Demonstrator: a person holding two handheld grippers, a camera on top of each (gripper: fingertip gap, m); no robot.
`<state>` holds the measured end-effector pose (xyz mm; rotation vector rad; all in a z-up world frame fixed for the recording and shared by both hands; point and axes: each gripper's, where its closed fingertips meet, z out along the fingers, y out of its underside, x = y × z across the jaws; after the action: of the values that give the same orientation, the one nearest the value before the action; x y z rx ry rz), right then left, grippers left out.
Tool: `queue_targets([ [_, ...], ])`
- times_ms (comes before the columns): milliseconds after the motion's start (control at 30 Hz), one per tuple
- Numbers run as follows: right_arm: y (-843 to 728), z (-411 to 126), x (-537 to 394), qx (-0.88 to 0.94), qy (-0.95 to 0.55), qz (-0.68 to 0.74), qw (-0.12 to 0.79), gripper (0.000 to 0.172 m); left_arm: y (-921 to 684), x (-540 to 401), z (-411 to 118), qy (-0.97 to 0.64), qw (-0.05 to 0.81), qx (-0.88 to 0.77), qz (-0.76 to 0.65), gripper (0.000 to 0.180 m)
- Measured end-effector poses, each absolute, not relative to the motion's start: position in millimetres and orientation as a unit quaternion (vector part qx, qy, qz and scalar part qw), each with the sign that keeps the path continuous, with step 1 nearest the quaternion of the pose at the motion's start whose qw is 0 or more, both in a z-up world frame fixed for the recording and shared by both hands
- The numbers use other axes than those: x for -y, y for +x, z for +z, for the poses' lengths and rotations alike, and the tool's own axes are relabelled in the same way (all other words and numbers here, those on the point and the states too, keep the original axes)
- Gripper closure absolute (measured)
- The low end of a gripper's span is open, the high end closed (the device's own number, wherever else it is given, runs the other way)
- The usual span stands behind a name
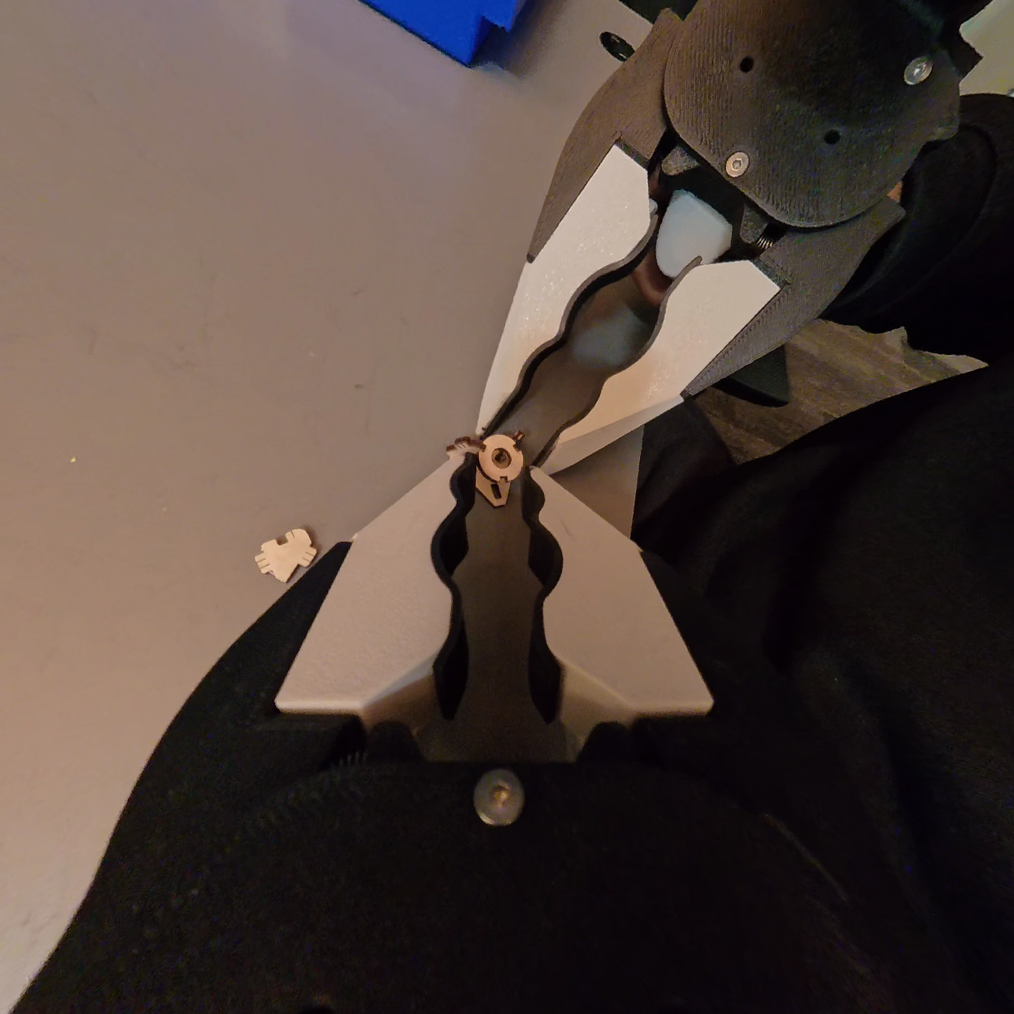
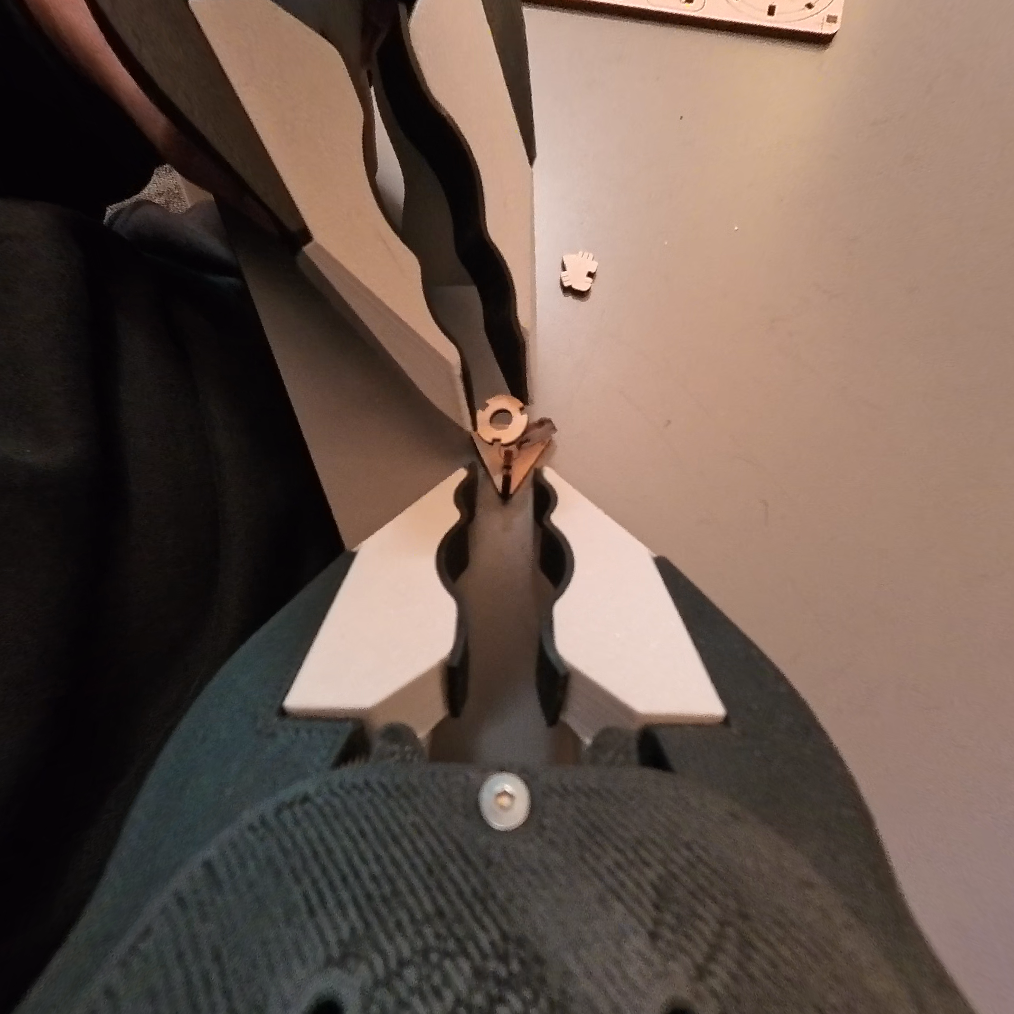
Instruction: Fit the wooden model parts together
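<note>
Wooden assembly [image 1: 496,466] hangs above the grey table [image 1: 219,274], pinched between my left gripper [image 1: 494,483] and right gripper [image 2: 502,477], tip to tip, each narrowly closed on it; loose wooden piece [image 1: 285,554] nearby.

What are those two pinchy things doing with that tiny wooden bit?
A person is holding two hand-held tools tip to tip above a grey table. Between the tips sits a small light wooden assembly, a round ring with a hole fixed on a pointed flat piece. The left tool and the right tool both meet it. Another small flat wooden cut-out piece lies loose on the table.
</note>
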<state>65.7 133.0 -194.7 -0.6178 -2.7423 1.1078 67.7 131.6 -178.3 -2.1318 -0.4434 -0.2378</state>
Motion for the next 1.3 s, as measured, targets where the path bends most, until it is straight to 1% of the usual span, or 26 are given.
queue_targets([
  [67, 65, -193, -133, 0.905, -0.202, 0.368, 0.061, 0.147, 67, -132, -178, -0.866, 0.457, 0.179, -0.093, 0.166],
  [267, 60, -182, -134, 0.894, -0.209, 0.391, 0.066, 0.148, 65, -132, -178, -0.864, 0.460, 0.183, -0.091, 0.166],
  [500, 62, -190, -135, 0.904, -0.195, 0.372, 0.082, 0.156, 71, -126, -188, -0.881, 0.429, 0.183, -0.078, 0.166],
  [533, 63, -191, -134, 0.904, -0.192, 0.373, 0.083, 0.158, 70, -125, -188, -0.881, 0.428, 0.185, -0.074, 0.166],
  [600, 62, -189, -133, 0.904, -0.186, 0.375, 0.088, 0.170, 67, -121, -189, -0.881, 0.426, 0.196, -0.066, 0.166],
  [667, 61, -185, -133, 0.900, -0.187, 0.382, 0.092, 0.171, 59, -115, -190, -0.878, 0.423, 0.218, -0.050, 0.165],
  [700, 59, -183, -134, 0.896, -0.192, 0.389, 0.093, 0.171, 54, -112, -190, -0.875, 0.425, 0.227, -0.041, 0.160],
  [800, 50, -169, -133, 0.866, -0.226, 0.439, 0.075, 0.171, 43, -107, -182, -0.859, 0.449, 0.244, -0.020, 0.141],
  [867, 47, -155, -130, 0.833, -0.250, 0.492, 0.033, 0.171, 38, -107, -172, -0.843, 0.476, 0.250, -0.011, 0.134],
  [933, 47, -135, -126, 0.787, -0.257, 0.560, -0.014, 0.172, 40, -111, -157, -0.812, 0.523, 0.255, -0.046, 0.134],
  [1000, 41, -115, -125, 0.741, -0.259, 0.619, -0.032, 0.172, 44, -114, -138, -0.762, 0.579, 0.270, -0.110, 0.146],
  [1067, 30, -108, -127, 0.726, -0.252, 0.640, 0.003, 0.172, 43, -113, -120, -0.700, 0.625, 0.292, -0.183, 0.147],
  [1133, 24, -106, -125, 0.738, -0.221, 0.633, 0.074, 0.172, 39, -111, -106, -0.647, 0.656, 0.308, -0.234, 0.144],
  [1200, 21, -104, -119, 0.756, -0.178, 0.611, 0.154, 0.172, 33, -110, -107, -0.629, 0.659, 0.331, -0.248, 0.141],
  [1300, 23, -99, -109, 0.764, -0.110, 0.582, 0.255, 0.172, 24, -110, -114, -0.629, 0.652, 0.358, -0.228, 0.148],
])
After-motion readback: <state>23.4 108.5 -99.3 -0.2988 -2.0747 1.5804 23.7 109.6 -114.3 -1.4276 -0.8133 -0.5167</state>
